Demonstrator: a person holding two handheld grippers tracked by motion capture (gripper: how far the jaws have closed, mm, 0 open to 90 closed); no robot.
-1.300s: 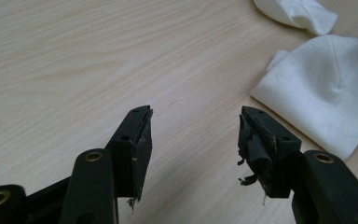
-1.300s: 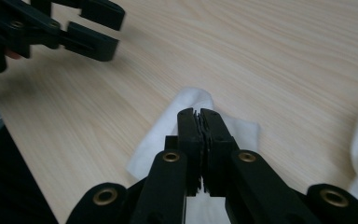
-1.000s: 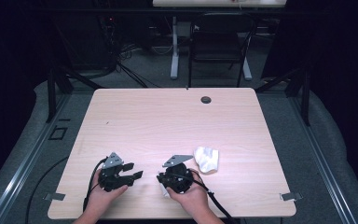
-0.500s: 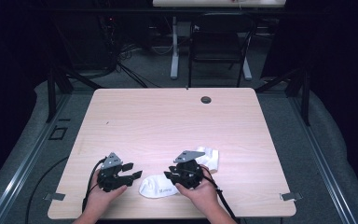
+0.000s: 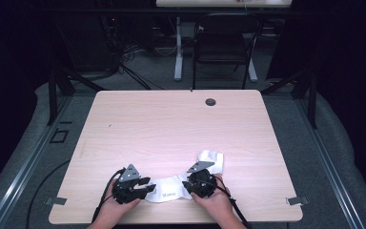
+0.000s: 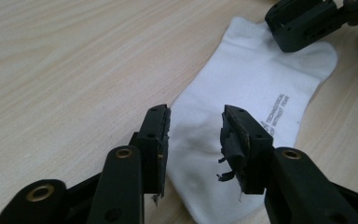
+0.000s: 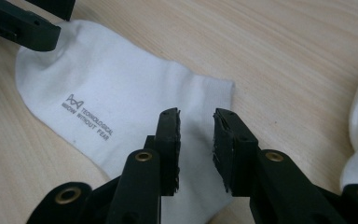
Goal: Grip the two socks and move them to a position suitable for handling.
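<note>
While sock [image 5: 167, 192] lies flat on surface [image 5: 171, 129]:
Left jaws [image 6: 195, 135]: just closing, part open, hold nothing; pinch the end.
Right jaws [image 7: 196, 140]: part open, empty; grip, pull toward 3 o'clock.

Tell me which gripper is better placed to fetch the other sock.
Right. The right gripper sits beside the second sock, while the left gripper is at the far end of the flat sock.

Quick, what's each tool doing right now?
Left tool: open, jaws just closing over the white sock.
Right tool: open above the sock.
</note>
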